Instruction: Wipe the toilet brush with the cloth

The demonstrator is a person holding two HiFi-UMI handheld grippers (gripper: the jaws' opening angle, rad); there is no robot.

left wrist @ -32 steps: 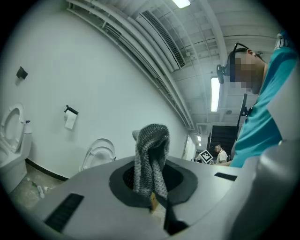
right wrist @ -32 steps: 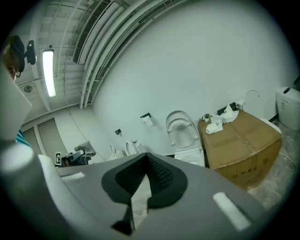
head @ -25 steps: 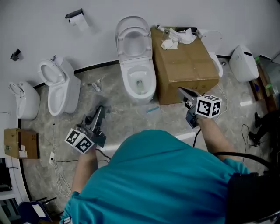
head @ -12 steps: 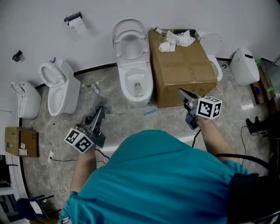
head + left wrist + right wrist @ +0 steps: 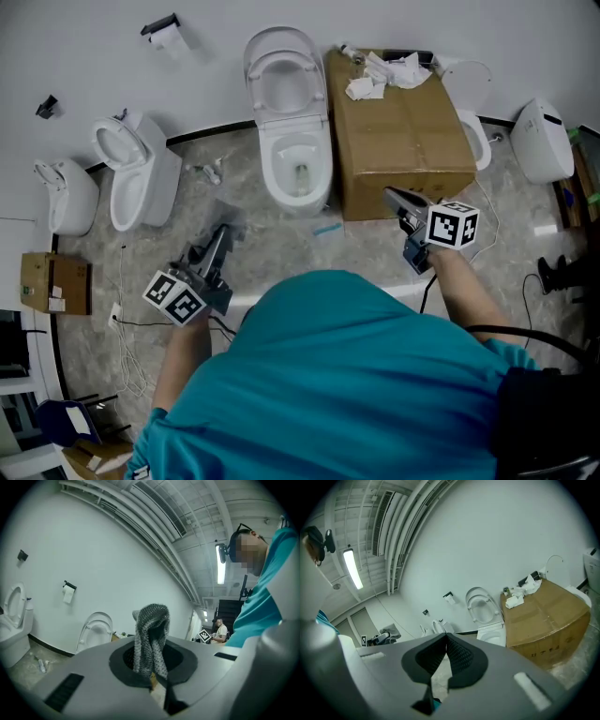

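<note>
I am pinching the cloth point(image 5: 151, 637) in my left gripper point(image 5: 153, 670) for wiping, my empty right gripper point(image 5: 444, 641) pressed together

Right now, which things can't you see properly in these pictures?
Toilet brush: in no view.
Grey knitted cloth: left gripper view, lower end hidden between the jaws.
White crumpled bits on the brown cardboard box: head view, too small to identify.
Small blue strip on the floor: head view, too small.
</note>
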